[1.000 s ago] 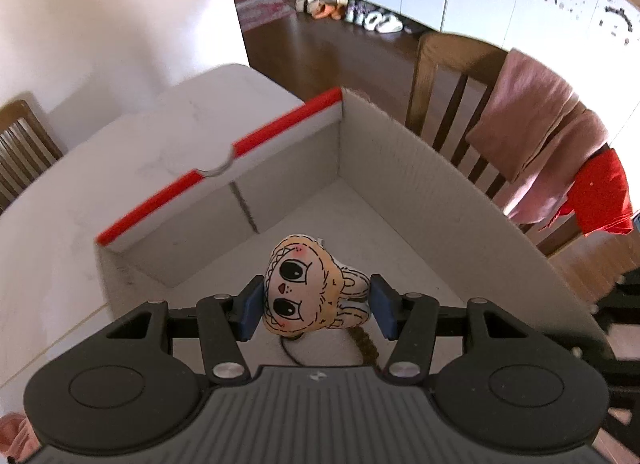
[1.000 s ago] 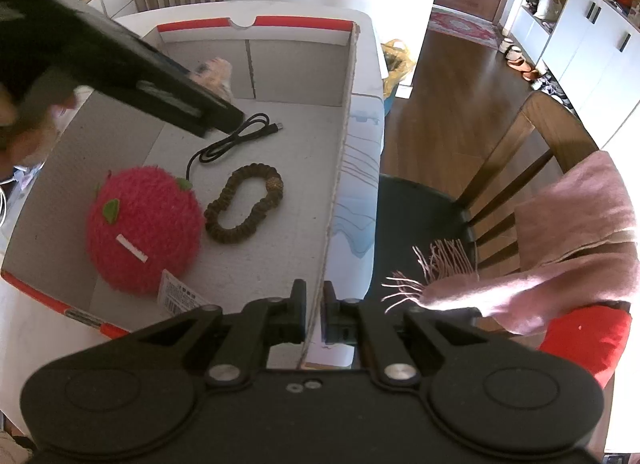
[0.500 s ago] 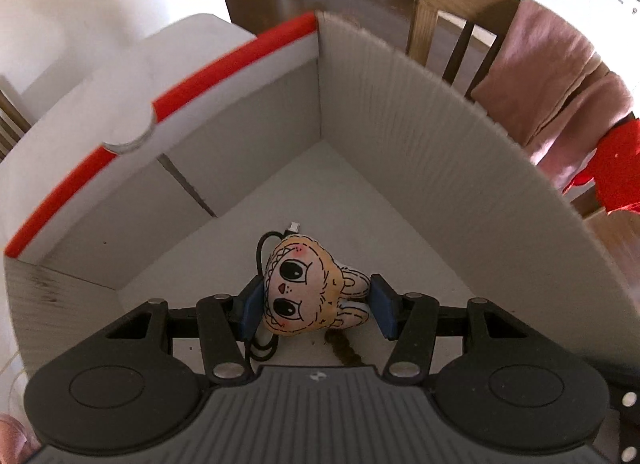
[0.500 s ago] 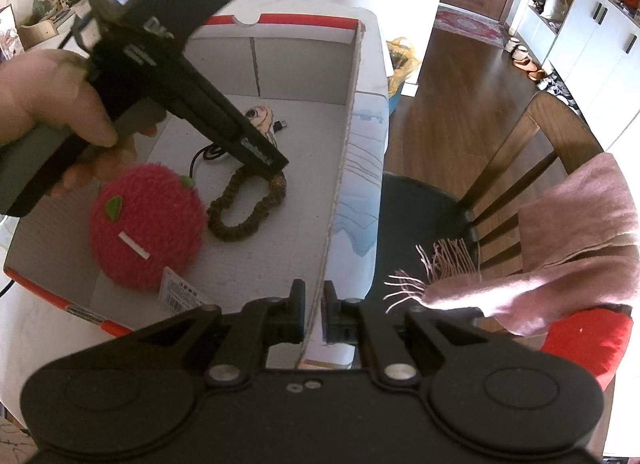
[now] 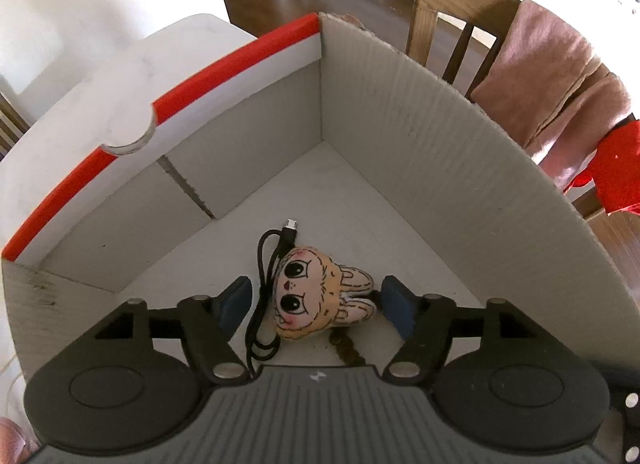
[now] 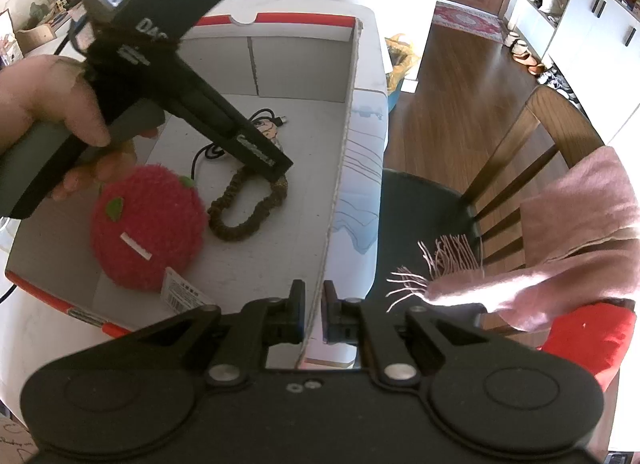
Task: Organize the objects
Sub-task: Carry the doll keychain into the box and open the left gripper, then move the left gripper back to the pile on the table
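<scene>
Since a moment ago your left gripper (image 5: 316,302) has sunk into the cardboard box (image 5: 420,136) and its jaws have just been opening: the doll-face plush (image 5: 316,300) that sat pinched between the blue pads now lies free on the box floor between them, touching neither. It is a small flat toy, yellow-orange hood, pale face, big black eyes, pink cheeks, floppy ears to one side. It rests partly on the black USB cable (image 5: 266,276), whose plug pokes out beyond it. A brown braided loop (image 6: 248,208) is mostly hidden under the gripper body in the left view. Your right gripper (image 6: 314,312) has its jaws nearly shut on the box's near wall edge. Further in, a fuzzy red apple plush (image 6: 148,228) lies; your left hand (image 6: 52,104) blocks part of the floor.
</scene>
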Demonstrator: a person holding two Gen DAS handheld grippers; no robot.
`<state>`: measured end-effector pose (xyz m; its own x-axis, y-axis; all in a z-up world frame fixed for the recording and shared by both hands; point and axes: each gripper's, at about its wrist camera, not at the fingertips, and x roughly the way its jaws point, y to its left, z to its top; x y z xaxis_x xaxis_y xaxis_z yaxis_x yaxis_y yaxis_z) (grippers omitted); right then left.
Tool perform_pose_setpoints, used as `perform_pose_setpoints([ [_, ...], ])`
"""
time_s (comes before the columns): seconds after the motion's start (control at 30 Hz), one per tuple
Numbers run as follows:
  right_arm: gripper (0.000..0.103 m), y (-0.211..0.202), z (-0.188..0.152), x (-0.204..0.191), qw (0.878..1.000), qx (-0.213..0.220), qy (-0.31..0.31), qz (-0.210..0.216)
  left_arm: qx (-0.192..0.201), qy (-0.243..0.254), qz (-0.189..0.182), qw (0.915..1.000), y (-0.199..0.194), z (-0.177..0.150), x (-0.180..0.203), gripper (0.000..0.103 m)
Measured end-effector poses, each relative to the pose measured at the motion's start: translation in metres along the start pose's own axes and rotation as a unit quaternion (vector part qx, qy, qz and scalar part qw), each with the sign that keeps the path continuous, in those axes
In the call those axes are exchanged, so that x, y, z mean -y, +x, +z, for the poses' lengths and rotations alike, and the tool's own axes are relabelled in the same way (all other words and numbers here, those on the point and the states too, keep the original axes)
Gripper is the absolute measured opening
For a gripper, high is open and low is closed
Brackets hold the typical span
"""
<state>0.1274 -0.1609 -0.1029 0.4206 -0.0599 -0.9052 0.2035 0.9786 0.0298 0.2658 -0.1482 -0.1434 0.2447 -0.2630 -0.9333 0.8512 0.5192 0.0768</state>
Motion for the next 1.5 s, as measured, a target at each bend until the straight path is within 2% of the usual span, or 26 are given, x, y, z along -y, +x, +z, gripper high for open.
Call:
perform_pose_setpoints([
  [0.23,0.006,0.0,0.0,-0.001,1.0,-0.001,0.0,-0.003,0.016,-0.015,-0.005,0.9997,-0.02,-0.011,-0.006,0.071],
  [0.43,0.006,0.0,0.0,-0.003,1.0,-0.001,-0.002,-0.009,0.047,-0.029,-0.017,0.9983,-0.052,-0.024,-0.013,0.071],
  [0.7,0.006,-0.001,0.0,-0.005,1.0,-0.001,-0.001,-0.015,0.084,-0.051,-0.011,0.9951,-0.093,-0.043,-0.018,0.071],
  [1.07,0.005,-0.001,-0.001,-0.008,1.0,-0.003,-0.008,-0.024,0.129,-0.078,-0.003,0.9885,-0.137,-0.092,-0.027,0.071],
  [1.13,0.006,-0.001,-0.001,-0.009,1.0,-0.005,-0.01,-0.026,0.134,-0.088,0.0,0.9871,-0.141,-0.102,-0.031,0.078],
  [1.3,0.006,0.0,0.0,-0.011,0.999,-0.007,-0.012,-0.031,0.142,-0.093,0.029,0.985,-0.151,-0.128,-0.043,0.081],
  [1.5,0.006,0.001,0.001,-0.012,0.999,-0.011,-0.012,-0.036,0.139,-0.095,0.09,0.9817,-0.153,-0.156,-0.072,0.082],
])
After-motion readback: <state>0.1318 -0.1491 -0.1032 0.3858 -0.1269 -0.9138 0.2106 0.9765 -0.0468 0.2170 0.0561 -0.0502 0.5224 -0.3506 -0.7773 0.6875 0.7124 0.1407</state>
